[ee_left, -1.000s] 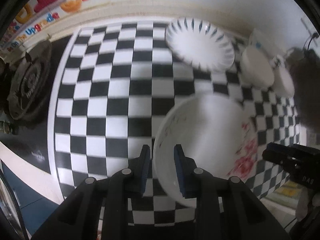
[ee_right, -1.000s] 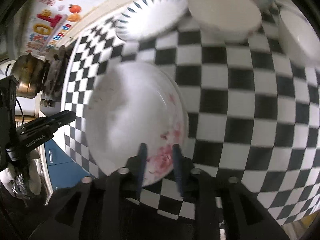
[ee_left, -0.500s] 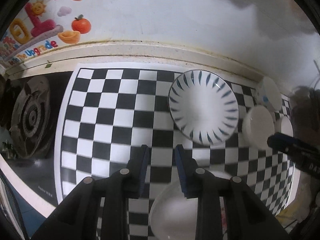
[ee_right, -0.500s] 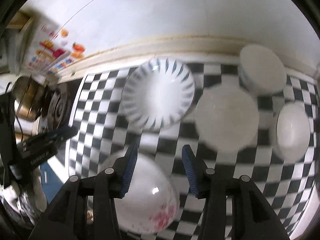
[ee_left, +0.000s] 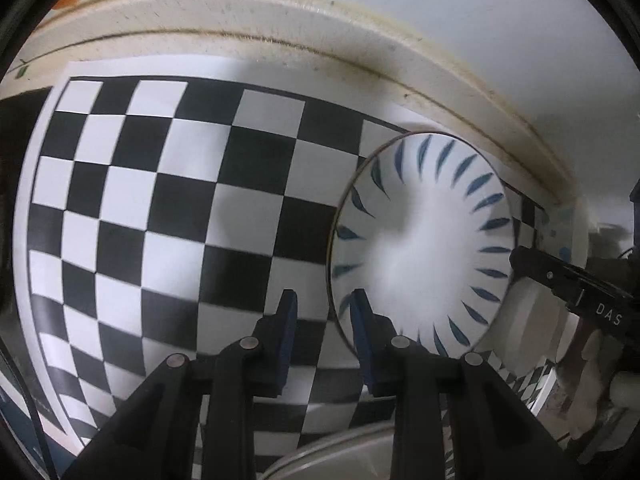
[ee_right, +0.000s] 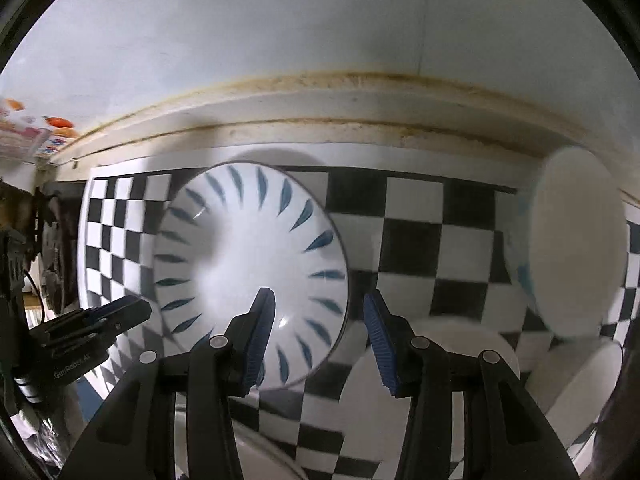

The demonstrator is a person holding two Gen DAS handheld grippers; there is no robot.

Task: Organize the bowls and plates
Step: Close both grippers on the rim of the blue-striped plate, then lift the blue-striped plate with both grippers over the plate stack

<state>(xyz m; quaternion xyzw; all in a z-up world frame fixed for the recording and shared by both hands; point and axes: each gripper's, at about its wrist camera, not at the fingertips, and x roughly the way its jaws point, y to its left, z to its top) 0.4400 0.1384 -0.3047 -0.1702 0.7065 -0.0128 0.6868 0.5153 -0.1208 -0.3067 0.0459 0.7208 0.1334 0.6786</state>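
1. So I'm going after the blue-leaf plate (ee_left: 424,248) from both sides. It's lying flat on the checkered mat (ee_left: 160,200), back near the counter's raised edge (ee_left: 360,60). A round plate has no long axis to line up with, so what counts is which bit of rim each tool is meeting.

2. From my left gripper (ee_left: 322,332), the plate is sitting at about 2 o'clock. Its near-left rim is running right down between my fingers, so I'm straddling the edge here, or very close to it.

3. That gripper is parted only narrowly, holding nothing. I can't tell if the right-hand pad is touching the rim or just hovering beside it.

4. From my right gripper (ee_right: 320,328), the same plate (ee_right: 248,272) is lying at about 10 o'clock, with its right rim passing between the fingers.

5. The right one is gaping wide and carrying nothing. The left finger is sitting over the plate's inside.

6. My guess is the left is nearer to a proper bite, though both are close.

7. White bowls (ee_right: 576,240) are crowding in at 2 to 4 o'clock of the right tool, so I'm judging that side is tight.
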